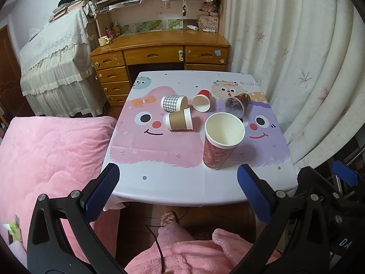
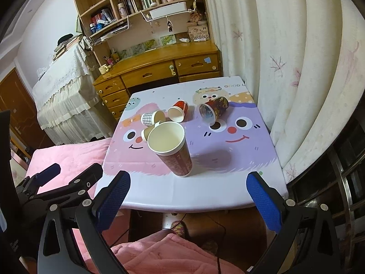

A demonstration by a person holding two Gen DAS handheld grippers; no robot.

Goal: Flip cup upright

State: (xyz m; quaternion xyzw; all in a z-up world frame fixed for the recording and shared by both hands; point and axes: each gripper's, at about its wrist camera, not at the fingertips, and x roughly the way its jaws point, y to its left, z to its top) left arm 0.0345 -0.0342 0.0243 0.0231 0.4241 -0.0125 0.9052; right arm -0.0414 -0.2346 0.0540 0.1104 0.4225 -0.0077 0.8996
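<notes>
A tall red patterned cup (image 1: pixel 219 146) stands upright near the front of the table (image 1: pixel 159 182); it also shows in the right wrist view (image 2: pixel 175 155). Behind it lie several cups on their sides: a grey checked cup (image 1: pixel 173 104), a brown cup (image 1: pixel 179 122), a red cup (image 1: pixel 202 101) and a dark patterned cup (image 1: pixel 237 105). My left gripper (image 1: pixel 178 194) is open and empty, held before the table's front edge. My right gripper (image 2: pixel 189 196) is open and empty, also before the front edge, below the upright cup.
A pink bed (image 1: pixel 45 155) is left of the table. A wooden desk (image 1: pixel 159 50) with shelves stands behind it. A white curtain (image 1: pixel 296 68) hangs at the right. My knees in pink cloth (image 1: pixel 182 255) are below.
</notes>
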